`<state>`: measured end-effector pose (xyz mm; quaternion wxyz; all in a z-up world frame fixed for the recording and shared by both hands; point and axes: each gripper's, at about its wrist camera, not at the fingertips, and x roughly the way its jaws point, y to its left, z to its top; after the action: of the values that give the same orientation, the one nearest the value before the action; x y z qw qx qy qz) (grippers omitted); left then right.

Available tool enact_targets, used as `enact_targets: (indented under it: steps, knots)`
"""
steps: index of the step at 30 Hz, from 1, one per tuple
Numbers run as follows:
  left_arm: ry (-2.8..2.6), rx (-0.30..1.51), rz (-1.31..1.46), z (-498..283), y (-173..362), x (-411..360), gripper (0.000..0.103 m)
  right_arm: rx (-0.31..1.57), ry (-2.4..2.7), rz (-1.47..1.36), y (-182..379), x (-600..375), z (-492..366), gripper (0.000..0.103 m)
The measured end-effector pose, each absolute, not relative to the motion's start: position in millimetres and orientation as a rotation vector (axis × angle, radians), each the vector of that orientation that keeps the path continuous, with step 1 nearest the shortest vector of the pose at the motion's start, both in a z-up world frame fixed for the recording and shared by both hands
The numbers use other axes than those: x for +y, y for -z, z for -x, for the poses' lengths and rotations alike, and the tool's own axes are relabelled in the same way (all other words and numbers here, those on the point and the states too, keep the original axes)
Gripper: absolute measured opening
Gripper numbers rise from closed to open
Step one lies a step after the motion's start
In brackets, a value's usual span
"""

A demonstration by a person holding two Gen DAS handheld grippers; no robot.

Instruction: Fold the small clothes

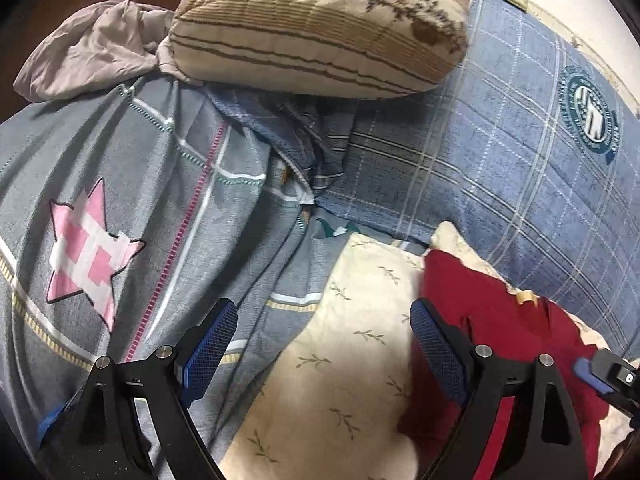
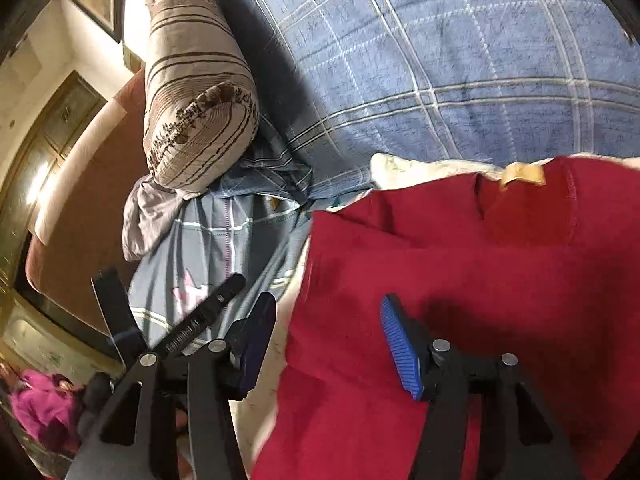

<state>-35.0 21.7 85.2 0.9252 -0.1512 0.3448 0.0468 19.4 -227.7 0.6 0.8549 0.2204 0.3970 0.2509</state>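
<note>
I am hovering both my left gripper (image 1: 324,344) and right gripper (image 2: 328,344) spread wide, gripping nothing. I am aiming for the red garment (image 2: 440,264) edge, planning to pinch one layer only.

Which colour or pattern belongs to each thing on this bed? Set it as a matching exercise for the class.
Things:
1. small garment
2. rolled pillow
3. star on the grey cover
4. cloth under the garment

Descriptions:
A. pink and white
B. cream with leaf sprigs
C. plain red
D. beige with brown stripes

Pairs: 1-C, 2-D, 3-A, 4-B
</note>
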Motion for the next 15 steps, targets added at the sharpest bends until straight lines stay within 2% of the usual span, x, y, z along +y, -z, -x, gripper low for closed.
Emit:
enact_targets:
  steps: [3, 10, 13, 15]
  knots:
    - [-0.048, 0.700, 0.291, 37.9, -85.9, 13.4, 0.088, 0.818, -0.448, -0.428, -3.5, -258.2, 1.3, 0.065]
    - [0.090, 0.707, 0.250, 37.6, -82.6, -13.1, 0.087, 0.820, -0.063, -0.280, 0.6, -354.6, 35.1, 0.071]
    - [0.128, 0.743, 0.216, 28.1, -74.2, -26.9, 0.077, 0.788, 0.078, -0.328, 8.2, -398.7, 40.1, 0.076]
    - [0.149, 0.776, 0.186, 21.7, -67.0, -34.0, 0.064, 0.801, 0.120, -0.363, 20.0, -417.6, 33.1, 0.079]
